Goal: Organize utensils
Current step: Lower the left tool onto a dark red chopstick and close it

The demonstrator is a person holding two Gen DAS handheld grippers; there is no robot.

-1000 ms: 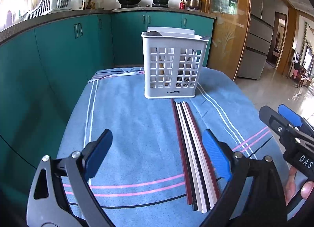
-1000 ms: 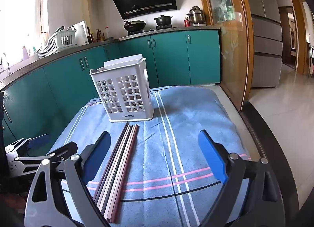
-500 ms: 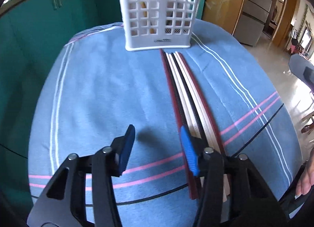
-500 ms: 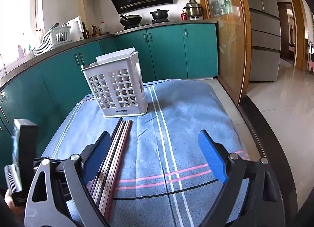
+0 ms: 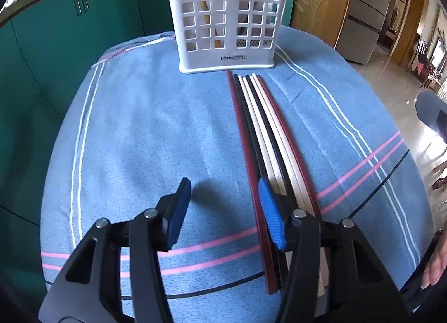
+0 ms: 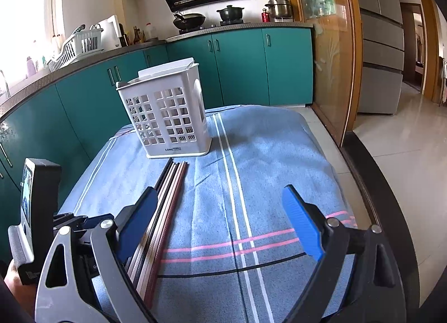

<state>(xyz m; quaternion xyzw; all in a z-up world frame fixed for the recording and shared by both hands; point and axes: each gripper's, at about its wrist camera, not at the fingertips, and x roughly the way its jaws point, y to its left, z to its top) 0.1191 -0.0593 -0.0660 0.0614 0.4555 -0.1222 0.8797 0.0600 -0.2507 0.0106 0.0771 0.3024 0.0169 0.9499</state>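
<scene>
Several chopsticks (image 5: 264, 124) in dark red, black and cream lie side by side on the blue cloth, tips toward a white slotted utensil holder (image 5: 227, 16). My left gripper (image 5: 223, 205) is open and low over the cloth, its right finger over the leftmost chopsticks' near part. My right gripper (image 6: 220, 225) is wide open and empty above the cloth, to the right of the chopsticks (image 6: 164, 197). The holder (image 6: 167, 119) stands at the far side; it holds a few utensils.
The blue striped cloth (image 5: 139, 127) covers a small table with edges close on all sides. Teal kitchen cabinets (image 6: 237, 66) stand behind and to the left. The left gripper's body (image 6: 36, 211) shows at the right wrist view's left edge.
My left gripper has dropped toward the cloth, tilted down and narrowed its opening, its right finger now over the chopsticks. My right gripper has stayed wide open, hardly moving.
</scene>
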